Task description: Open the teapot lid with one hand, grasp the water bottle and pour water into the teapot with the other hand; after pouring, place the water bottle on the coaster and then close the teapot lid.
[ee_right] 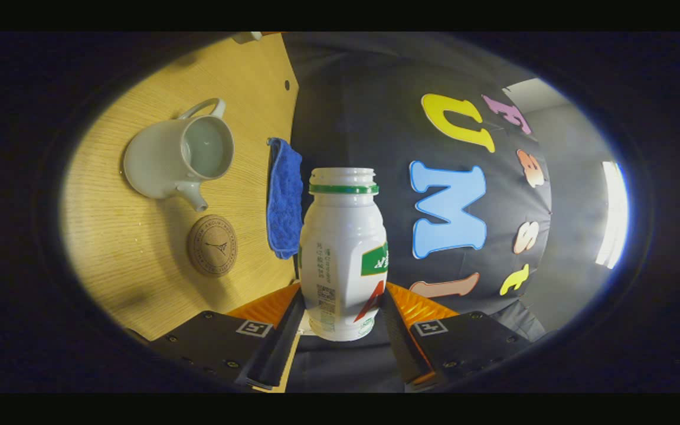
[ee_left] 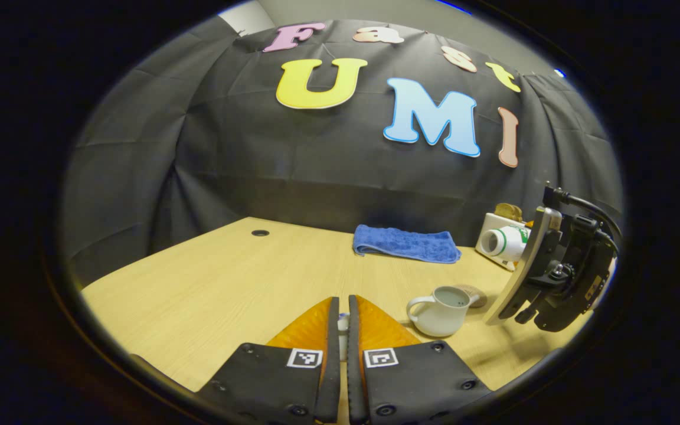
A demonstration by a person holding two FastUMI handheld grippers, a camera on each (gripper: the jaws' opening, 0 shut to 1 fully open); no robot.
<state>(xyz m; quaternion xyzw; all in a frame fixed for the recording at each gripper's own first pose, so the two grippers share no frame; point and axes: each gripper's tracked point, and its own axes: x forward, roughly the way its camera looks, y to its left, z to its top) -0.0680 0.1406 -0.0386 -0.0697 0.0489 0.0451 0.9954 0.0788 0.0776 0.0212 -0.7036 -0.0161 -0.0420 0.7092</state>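
Left gripper view: left tongs (ee_left: 340, 316) pinch a small pale piece, seemingly the lid; open teapot (ee_left: 441, 310) at four o'clock.

Right gripper view: right tongs (ee_right: 343, 319) clamp the bottle (ee_right: 343, 248); teapot at ten o'clock, coaster (ee_right: 212, 245) below. Tilt slowly over the opening.

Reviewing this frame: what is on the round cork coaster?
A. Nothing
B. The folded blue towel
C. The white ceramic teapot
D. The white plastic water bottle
A: the round cork coaster lies bare beside the white ceramic teapot, while the right hand-held gripper holds the white plastic water bottle in the air.
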